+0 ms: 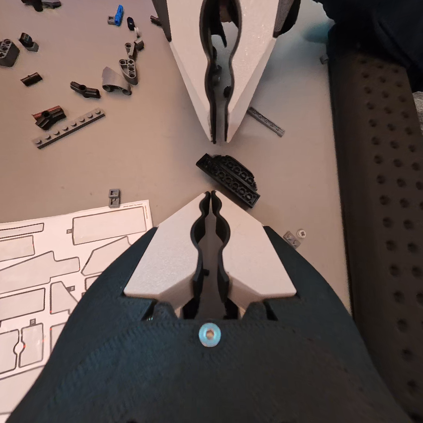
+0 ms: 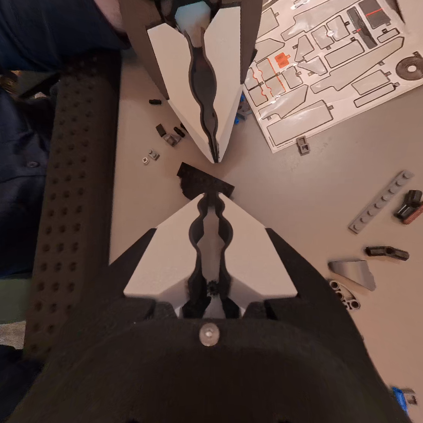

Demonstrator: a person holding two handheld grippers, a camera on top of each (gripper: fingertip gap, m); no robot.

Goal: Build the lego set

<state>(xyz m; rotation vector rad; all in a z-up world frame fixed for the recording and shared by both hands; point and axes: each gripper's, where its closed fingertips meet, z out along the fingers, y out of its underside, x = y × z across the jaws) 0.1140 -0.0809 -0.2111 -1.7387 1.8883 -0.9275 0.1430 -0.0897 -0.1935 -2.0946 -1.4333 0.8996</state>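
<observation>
A black Lego assembly of studded plates [image 1: 229, 180] lies flat on the beige table, underside up, between the two grippers. My left gripper [image 1: 210, 192] is shut with nothing between its pads, its tips just short of the assembly's near edge. My right gripper [image 1: 219, 140] comes in from the far side, its jaws a narrow slit apart and empty, its tips short of the assembly. In the right wrist view the assembly [image 2: 201, 180] sits right in front of my right gripper [image 2: 211, 194], and the left gripper [image 2: 215, 160] is shut beyond it.
A sticker sheet [image 1: 68, 251] lies at the near left, with a small grey clip piece [image 1: 114, 198] at its edge. A long grey plate [image 1: 68, 128] and several loose grey and black parts lie at the far left. A dark perforated surface [image 1: 377, 206] borders the table's right side. The left gripper's tips are roughly 4 cm from the right gripper's.
</observation>
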